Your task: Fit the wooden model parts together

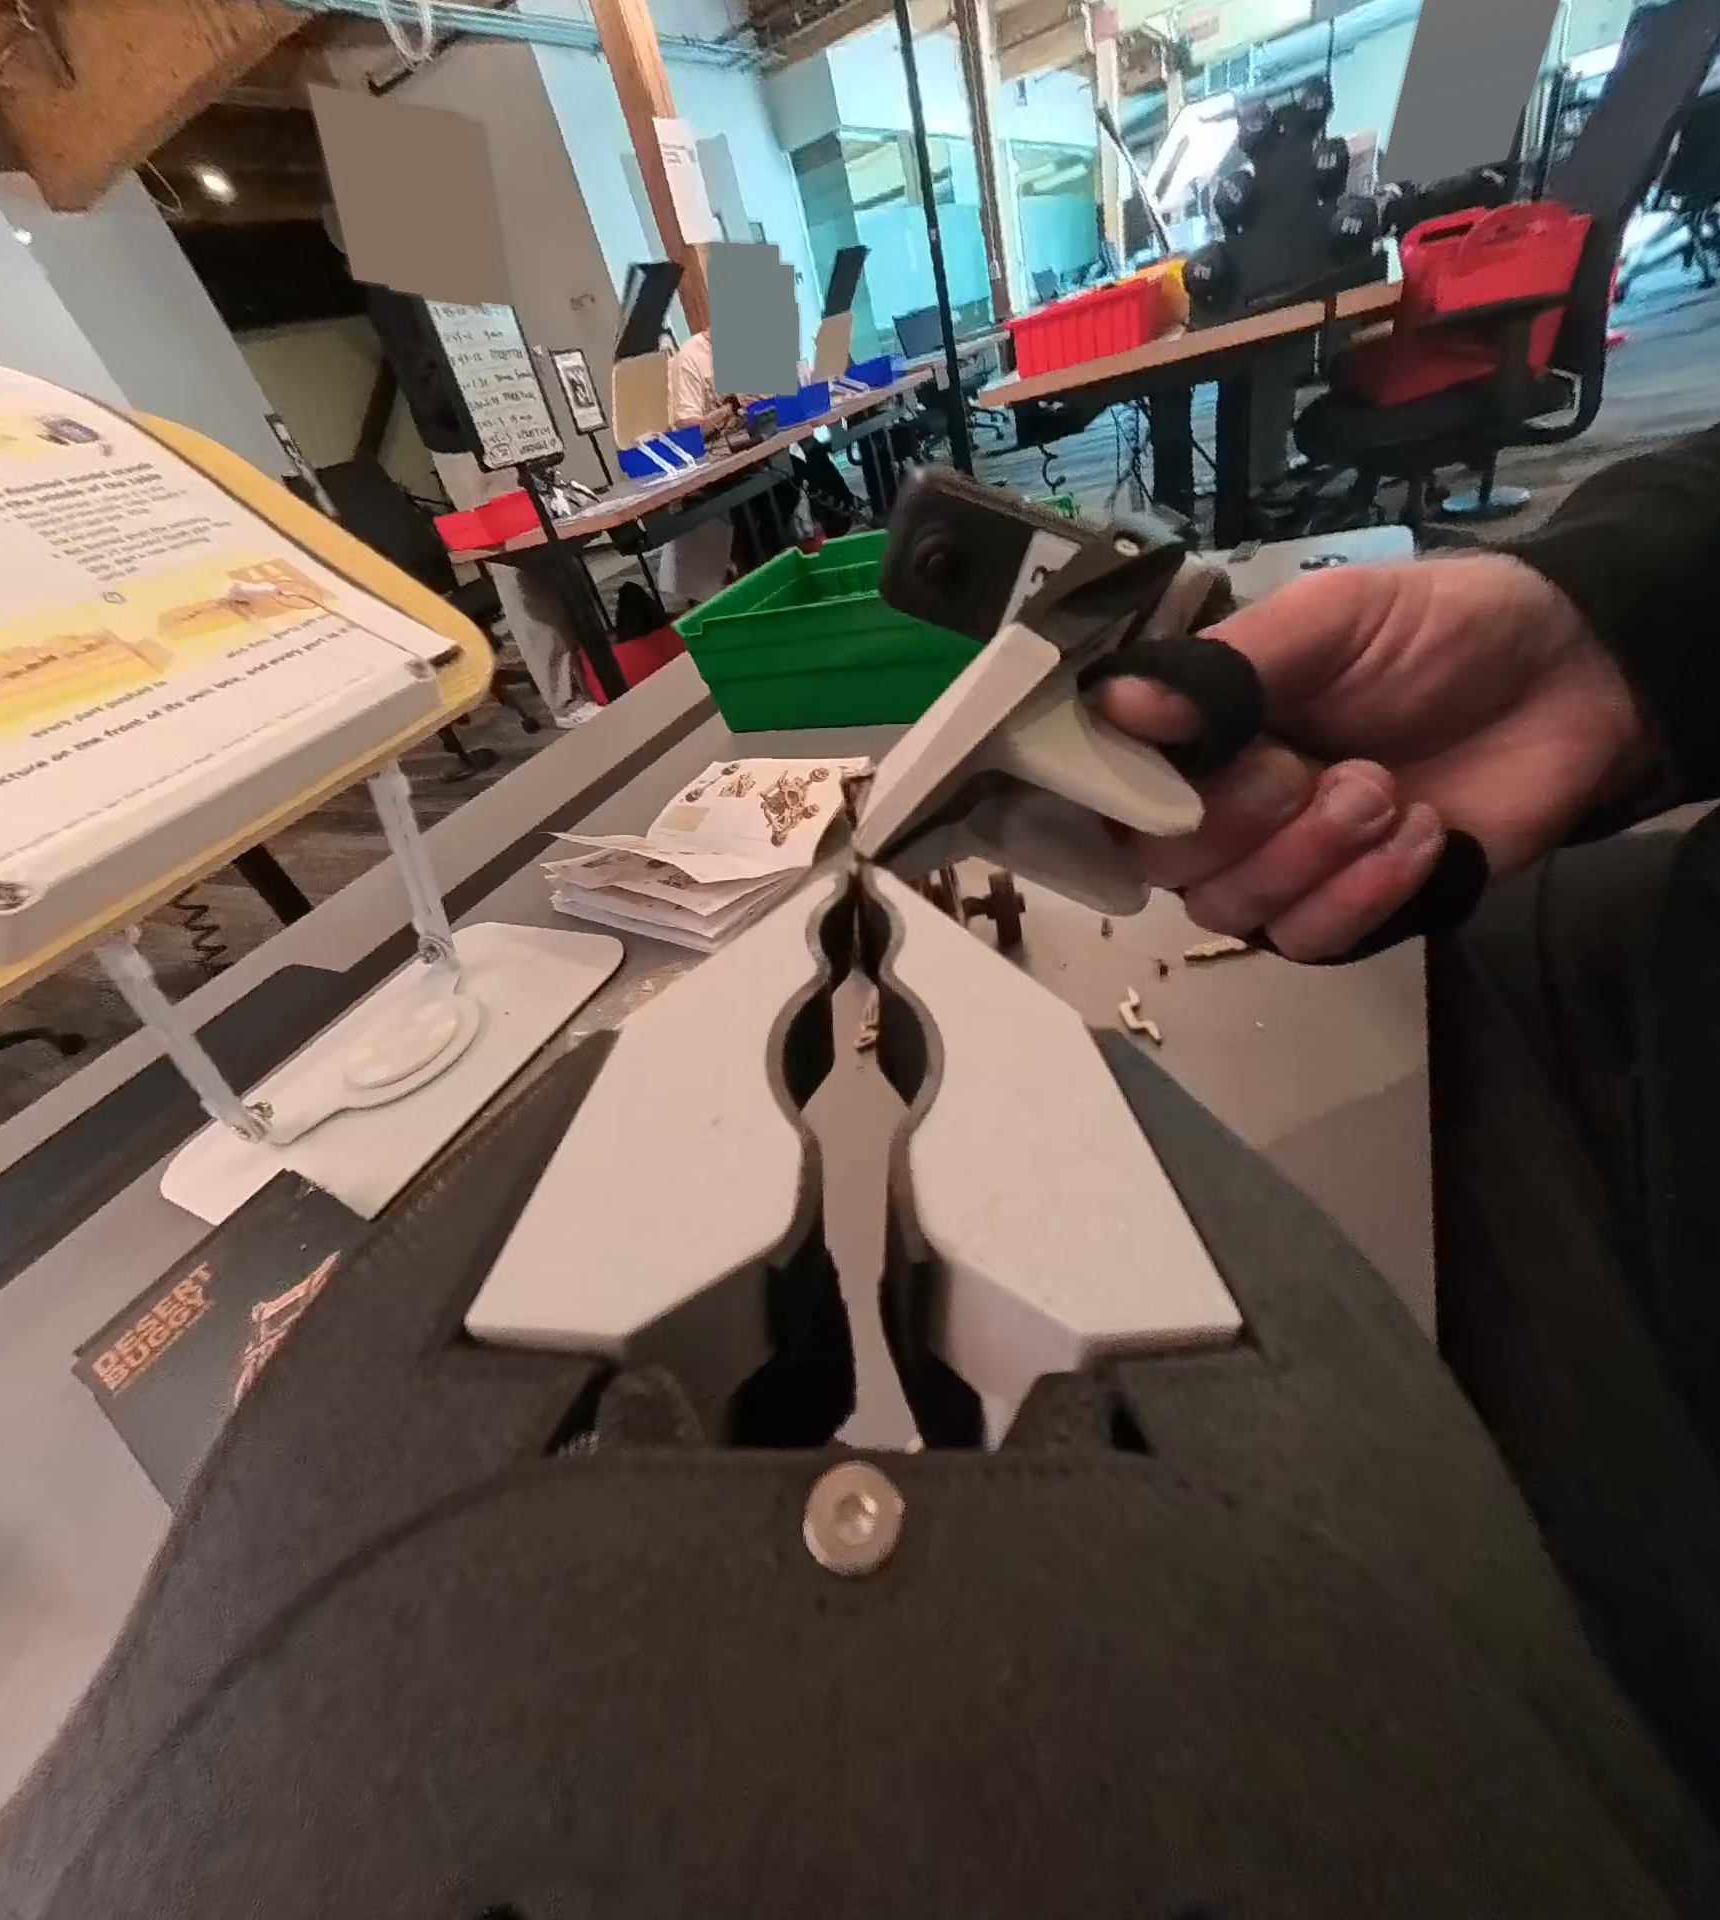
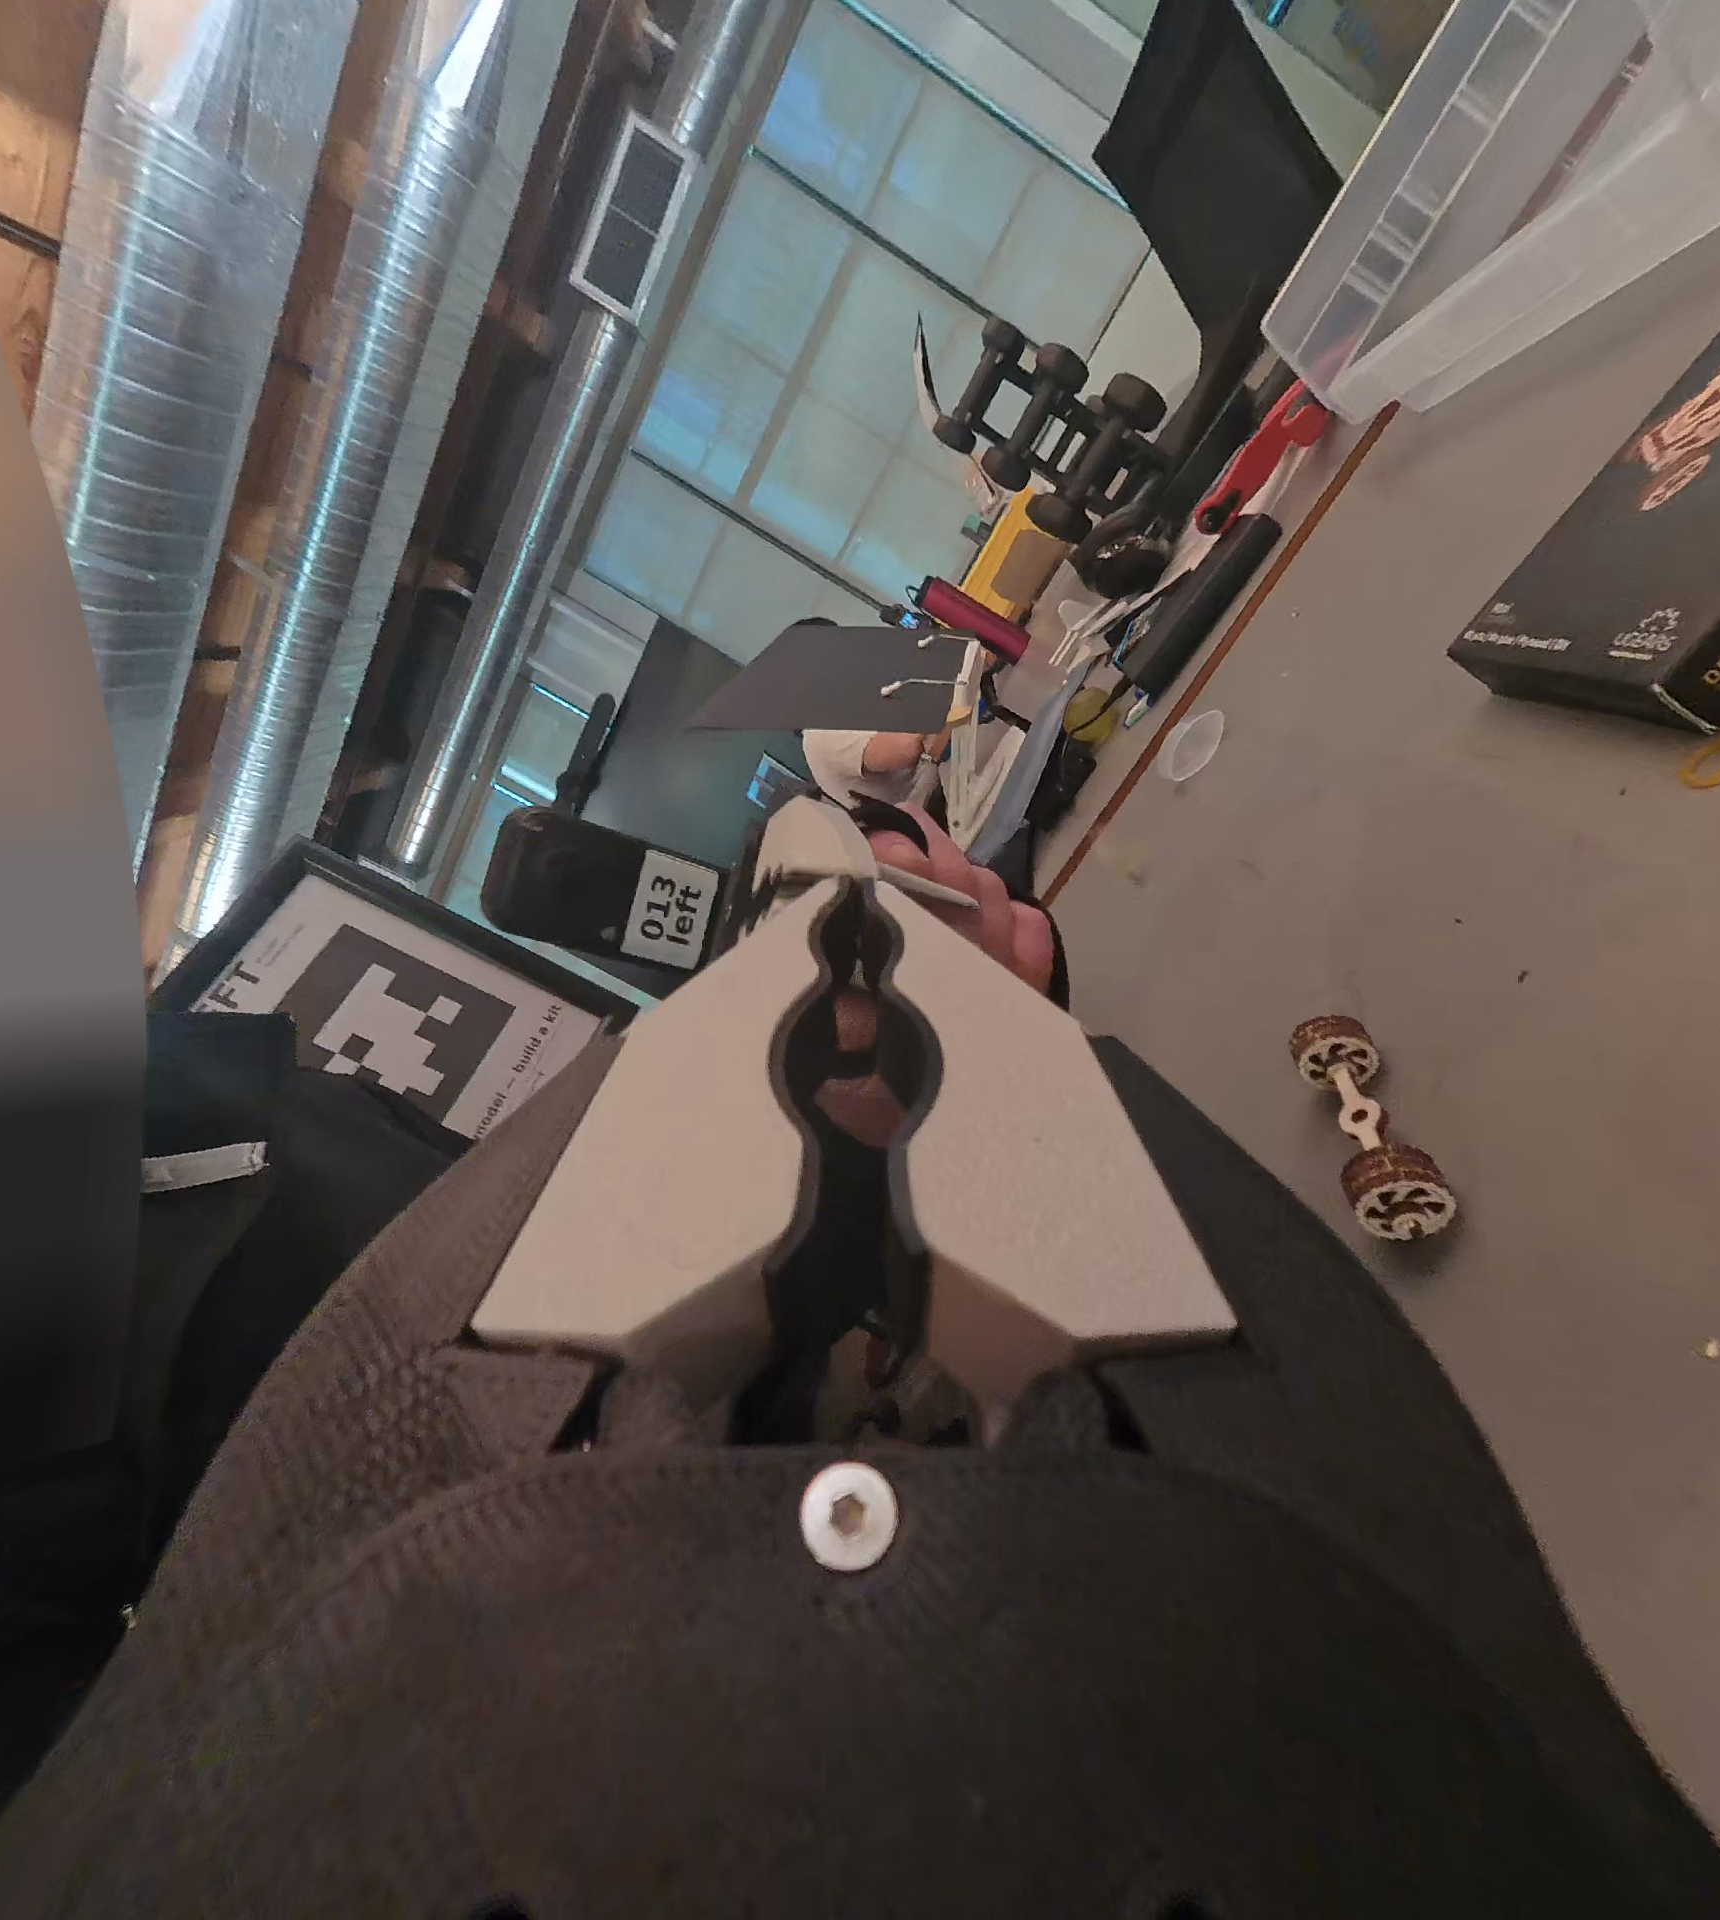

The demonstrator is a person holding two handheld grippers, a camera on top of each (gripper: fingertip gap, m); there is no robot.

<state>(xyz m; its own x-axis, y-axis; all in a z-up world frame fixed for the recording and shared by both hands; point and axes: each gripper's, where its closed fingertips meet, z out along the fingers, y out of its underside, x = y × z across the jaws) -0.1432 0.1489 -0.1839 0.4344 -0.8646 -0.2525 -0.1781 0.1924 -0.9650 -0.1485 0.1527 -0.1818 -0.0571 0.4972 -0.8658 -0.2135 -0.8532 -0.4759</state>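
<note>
Left gripper (image 1: 854, 871): fingers drawn together, tips meeting right at the front; whether a small piece sits pinched between them is hard to make out, it's too tiny and dark there.
Right gripper (image 1: 861, 847): coming in from the right in the left wrist view, held in a hand (image 1: 1396, 758), its tips closed to a point and touching the left gripper's tips.
Right gripper, own view (image 2: 848, 885): fingers together at the tip, nose to nose with the other gripper, which carries a white label on its black body.
Wheel-and-axle piece (image 2: 1373, 1125): two brown wooden wheels joined by a pale axle, lying on the grey table (image 2: 1407, 831), well apart from both grippers.
Loose wooden bits (image 1: 1142, 1016): small pale pieces scattered on the table just beyond the left gripper's fingers.
Instruction booklet (image 1: 710, 852): folded paper stack on the table, just left of where the tips meet.
Kit box (image 2: 1656, 582): black, flat on the table at the far right, yellow rubber bands (image 2: 1718, 767) beside it.
Green bin (image 1: 825, 644): behind the booklet.
Instruction board (image 1: 139, 644): tilted on a white stand at left.
</note>
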